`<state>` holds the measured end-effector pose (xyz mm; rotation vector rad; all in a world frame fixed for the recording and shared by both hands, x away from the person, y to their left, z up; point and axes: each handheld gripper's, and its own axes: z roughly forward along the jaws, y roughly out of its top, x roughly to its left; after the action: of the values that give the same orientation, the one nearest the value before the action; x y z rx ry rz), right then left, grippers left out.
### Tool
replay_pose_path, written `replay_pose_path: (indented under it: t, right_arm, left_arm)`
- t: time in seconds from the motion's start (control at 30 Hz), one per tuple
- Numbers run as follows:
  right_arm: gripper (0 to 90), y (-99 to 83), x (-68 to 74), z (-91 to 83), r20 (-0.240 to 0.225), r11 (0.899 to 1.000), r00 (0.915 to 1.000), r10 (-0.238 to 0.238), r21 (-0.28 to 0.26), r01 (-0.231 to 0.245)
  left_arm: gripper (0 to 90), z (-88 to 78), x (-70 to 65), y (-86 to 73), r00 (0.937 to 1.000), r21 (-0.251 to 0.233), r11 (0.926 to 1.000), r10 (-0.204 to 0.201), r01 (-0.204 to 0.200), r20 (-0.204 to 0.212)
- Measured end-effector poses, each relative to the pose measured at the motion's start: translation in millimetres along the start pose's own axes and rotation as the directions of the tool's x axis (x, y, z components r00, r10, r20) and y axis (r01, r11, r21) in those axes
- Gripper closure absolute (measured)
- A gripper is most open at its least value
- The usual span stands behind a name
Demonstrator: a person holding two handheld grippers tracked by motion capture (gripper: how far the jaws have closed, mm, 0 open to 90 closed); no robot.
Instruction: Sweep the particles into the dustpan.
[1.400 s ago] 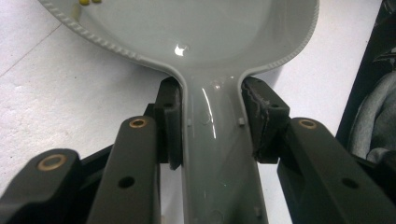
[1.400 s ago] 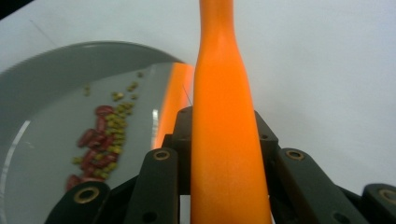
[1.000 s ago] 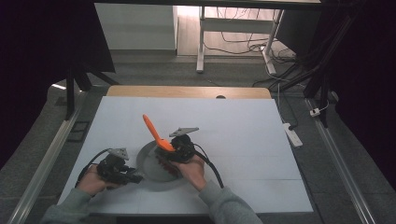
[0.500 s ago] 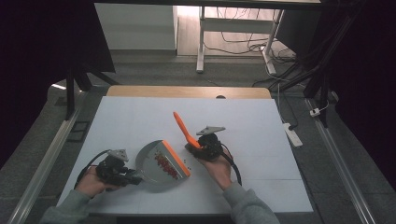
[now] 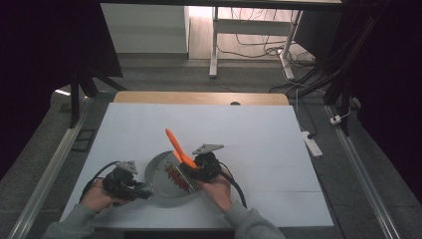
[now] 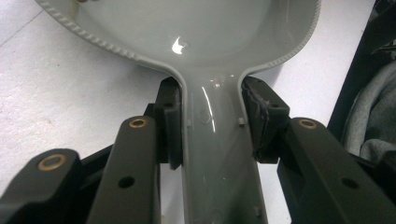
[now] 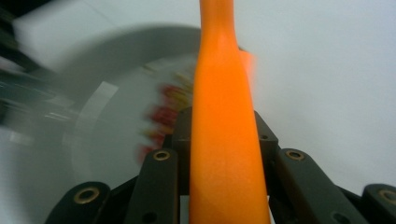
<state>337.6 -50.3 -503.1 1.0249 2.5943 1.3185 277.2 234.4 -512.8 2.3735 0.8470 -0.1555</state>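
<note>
On the near part of the desk (image 5: 278,144), the left hand-held gripper (image 5: 144,191) clamps the grey pan (image 5: 161,172) by its stiff, glossy, likely slippery handle. The right hand-held gripper (image 5: 191,167) pinches a light orange spatula (image 5: 175,144), tilted over the pan's right side; mid-handle gives control.

Left gripper (image 6: 212,121) jaws clamped on grey dustpan handle (image 6: 217,158), pads pressing both sides just below where handle widens into pan. Grey dustpan (image 6: 187,28) glossy, beaded rim at upper left. White table (image 6: 56,93) beneath. Grey sleeve (image 6: 373,121) at right edge.
</note>
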Motion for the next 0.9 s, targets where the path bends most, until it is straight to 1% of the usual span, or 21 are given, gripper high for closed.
replay_pose_path:
  t: [0.03,0.07,0.1,0.17,0.23,0.27,0.37,0.5,0.57,0.63,0.77,0.9]
  right_arm:
    - [70.8,2.6,3.7,-0.2,-0.017,1.0,0.9999,-0.003,-0.005,0.002]
    - [70.9,5.6,7.5,-0.8,-0.012,1.0,0.9995,-0.029,-0.01,0.029]
    - [70.8,8.3,9.4,-2.2,-0.012,0.999,0.9992,-0.039,-0.02,0.038]
    - [70.8,13.0,6.5,-7.5,-0.015,0.998,0.9992,-0.038,-0.045,0.037]
    - [70.8,15.6,-1.9,-14.7,0.0,0.998,0.9996,-0.027,-0.063,0.027]
    - [70.8,15.8,-7.8,-18.8,0.005,0.997,0.9999,-0.014,-0.07,0.014]
    - [70.8,13.9,-25.9,-31.7,0.033,0.996,0.9993,0.015,-0.091,-0.012]
    - [70.8,9.5,-45.9,-48.8,0.066,0.994,0.9972,0.035,-0.106,-0.028]
    - [70.8,7.0,-53.5,-55.8,0.067,0.993,0.9972,0.032,-0.116,-0.024]
    - [70.8,4.5,-59.4,-61.7,0.08,0.993,0.9963,0.029,-0.114,-0.02]
    - [70.8,-0.6,-70.4,-69.6,0.091,0.994,0.9957,0.017,-0.112,-0.006]
    - [70.8,-4.6,-77.0,-75.2,0.097,0.994,0.9953,0.0,-0.111,0.011]
  left_arm:
    - [61.4,0.2,0.1,-0.1,1.0,0.001,1.0,0.0,0.0,0.0]
    - [61.4,0.3,0.0,-0.3,1.0,0.001,1.0,-0.002,0.002,0.002]
    - [61.4,0.4,0.2,-0.5,1.0,0.001,1.0,-0.001,0.001,0.001]
    - [61.4,0.4,0.2,-0.7,1.0,0.001,1.0,-0.002,0.002,-0.001]
    - [61.4,0.7,0.5,-1.0,1.0,0.001,1.0,-0.001,0.001,0.002]
    - [61.3,1.3,0.1,-1.2,1.0,-0.005,0.9999,-0.009,0.009,0.002]
    - [61.3,1.5,1.2,-1.9,1.0,-0.002,1.0,-0.004,0.004,0.002]
    - [61.4,2.8,1.3,-3.7,1.0,-0.012,0.9999,0.0,0.0,-0.002]
    - [61.4,2.8,0.6,-4.7,1.0,-0.024,0.9997,-0.002,0.002,-0.005]
    - [61.4,2.6,0.4,-5.9,1.0,-0.042,0.9991,-0.001,0.001,-0.009]
    - [61.4,3.0,-0.8,-8.6,0.9998,-0.068,0.9977,0.0,-0.001,-0.02]
    - [61.4,3.6,-2.8,-11.1,0.9989,-0.09,0.9959,0.003,-0.007,-0.048]
